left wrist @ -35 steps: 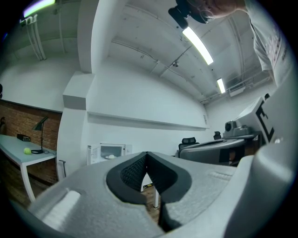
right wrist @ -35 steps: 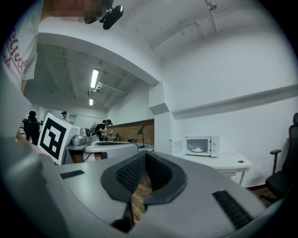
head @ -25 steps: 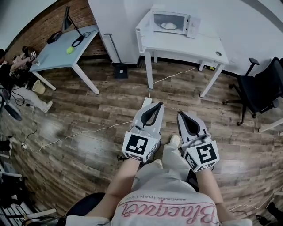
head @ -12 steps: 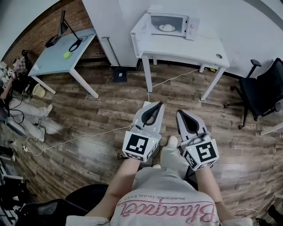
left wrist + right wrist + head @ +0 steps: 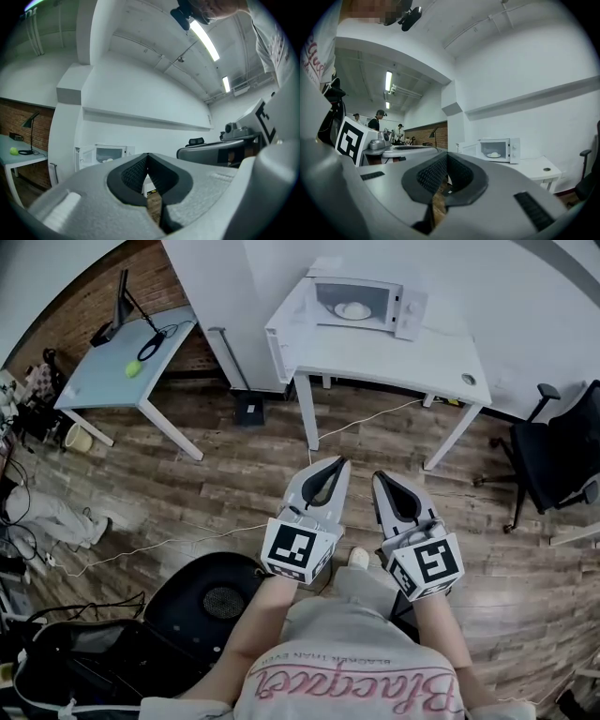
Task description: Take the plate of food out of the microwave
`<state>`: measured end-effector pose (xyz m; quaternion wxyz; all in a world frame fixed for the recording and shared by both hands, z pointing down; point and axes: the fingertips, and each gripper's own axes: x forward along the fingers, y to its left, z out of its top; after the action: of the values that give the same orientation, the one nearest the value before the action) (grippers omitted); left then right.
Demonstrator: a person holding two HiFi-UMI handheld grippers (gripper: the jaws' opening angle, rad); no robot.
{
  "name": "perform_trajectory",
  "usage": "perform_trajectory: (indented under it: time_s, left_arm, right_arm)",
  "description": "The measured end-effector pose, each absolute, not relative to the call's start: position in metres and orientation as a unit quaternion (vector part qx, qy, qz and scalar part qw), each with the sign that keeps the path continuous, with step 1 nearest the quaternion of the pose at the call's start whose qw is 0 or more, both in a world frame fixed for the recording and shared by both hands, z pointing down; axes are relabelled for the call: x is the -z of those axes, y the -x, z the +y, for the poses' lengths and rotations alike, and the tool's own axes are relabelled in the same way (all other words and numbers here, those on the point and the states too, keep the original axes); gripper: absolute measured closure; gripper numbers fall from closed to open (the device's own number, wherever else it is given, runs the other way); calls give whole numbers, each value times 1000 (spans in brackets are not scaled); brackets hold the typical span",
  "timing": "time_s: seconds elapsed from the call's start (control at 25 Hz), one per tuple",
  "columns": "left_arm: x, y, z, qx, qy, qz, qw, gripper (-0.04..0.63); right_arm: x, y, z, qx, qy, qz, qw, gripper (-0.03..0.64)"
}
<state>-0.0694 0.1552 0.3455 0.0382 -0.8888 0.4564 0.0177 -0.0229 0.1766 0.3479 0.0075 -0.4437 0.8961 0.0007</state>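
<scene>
Inside the microwave (image 5: 410, 313), the plate (image 5: 353, 309) seems stiff, fragile; take its rim. Left gripper (image 5: 333, 463), right gripper (image 5: 384, 477): pressed together, empty.

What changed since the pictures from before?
The person walked closer to the white table and microwave; a black seat came into view below. The left gripper and right gripper stayed shut and empty. The plate of food stayed inside the microwave.

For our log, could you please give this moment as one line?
left claw: shut, empty | right claw: shut, empty | plate: inside microwave
</scene>
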Motion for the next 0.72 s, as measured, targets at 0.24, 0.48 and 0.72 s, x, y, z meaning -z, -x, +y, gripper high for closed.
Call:
perform_trajectory:
  time_s: [0.24,0.48,0.72]
  left_arm:
    - [-341,59,106,-19,885,464,35,591]
    - [-336,46,64,-22,880,473,39,591]
    - [-336,36,28,-23,873,486,43,591]
  right_arm:
    - [-344,11,128,0,437,900,4,606]
    - [-338,1,84,-5,424,906,3,606]
    - [-339,-10,48,-11,407,913,2,606]
